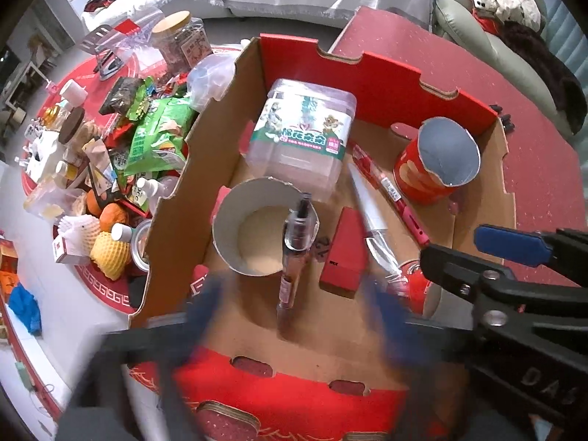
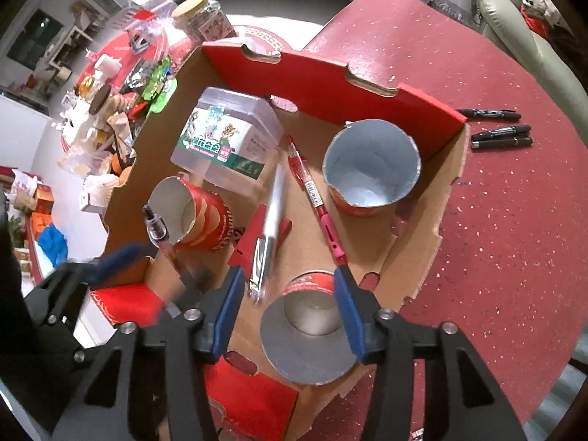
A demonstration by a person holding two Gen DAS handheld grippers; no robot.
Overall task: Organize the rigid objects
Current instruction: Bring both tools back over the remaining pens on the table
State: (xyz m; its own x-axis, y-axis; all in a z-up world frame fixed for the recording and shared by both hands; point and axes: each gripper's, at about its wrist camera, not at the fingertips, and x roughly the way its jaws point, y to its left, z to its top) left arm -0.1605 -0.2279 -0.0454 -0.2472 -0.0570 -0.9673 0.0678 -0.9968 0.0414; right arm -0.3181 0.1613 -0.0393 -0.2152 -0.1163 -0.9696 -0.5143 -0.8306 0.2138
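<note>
inside the red-walled cardboard tray, your right gripper straddles an open red cardboard tube, pads apparently just clear. your left gripper, wide and empty, hovers over the clear-barrelled pen. next, seemingly: pen into a tube.

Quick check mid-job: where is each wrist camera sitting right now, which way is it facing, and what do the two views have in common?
Left wrist: sits above the cardboard box, facing steeply down at a clear-barrelled pen; its own left hand-held gripper shows blurred, jaws wide, and the right one's blue pad intrudes at right.
Right wrist: sits above the box's near right corner, looking down; the right hand-held gripper straddles a cut red can.
Shared: box, clear plastic jar, red pen, pen.
</note>
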